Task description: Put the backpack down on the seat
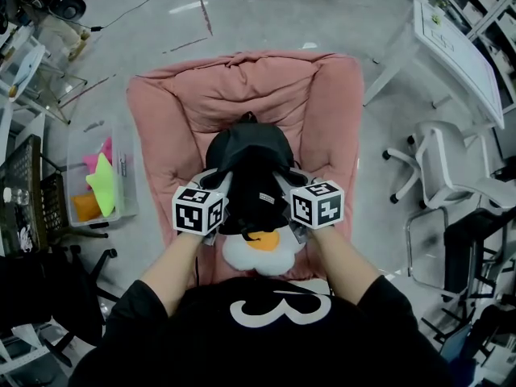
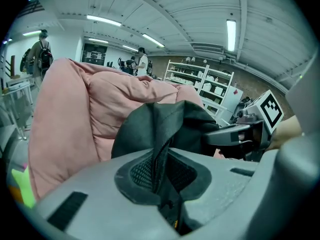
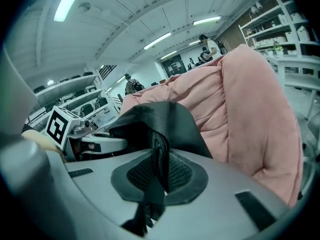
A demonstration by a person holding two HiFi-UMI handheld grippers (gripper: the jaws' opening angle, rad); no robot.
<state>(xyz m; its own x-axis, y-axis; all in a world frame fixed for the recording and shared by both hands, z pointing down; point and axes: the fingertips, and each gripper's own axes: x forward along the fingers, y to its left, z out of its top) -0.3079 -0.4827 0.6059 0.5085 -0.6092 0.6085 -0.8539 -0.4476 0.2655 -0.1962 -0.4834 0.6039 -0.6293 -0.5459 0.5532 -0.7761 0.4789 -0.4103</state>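
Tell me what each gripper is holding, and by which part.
Both hold the black backpack: the left gripper pinches a zippered fabric edge on its left side, the right gripper one on its right.

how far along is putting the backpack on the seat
Done: the backpack is over the pink seat. In hand: left gripper and right gripper are both shut on its fabric. Left: set it down and let go; whether it touches already I can't tell.

This is an open lab or workroom. Strip lights (image 2: 231, 34) hang over white shelving (image 2: 200, 81) at the far wall. A white desk (image 1: 455, 51) and office chair (image 1: 451, 164) stand at right on a polished grey floor (image 1: 266, 22).
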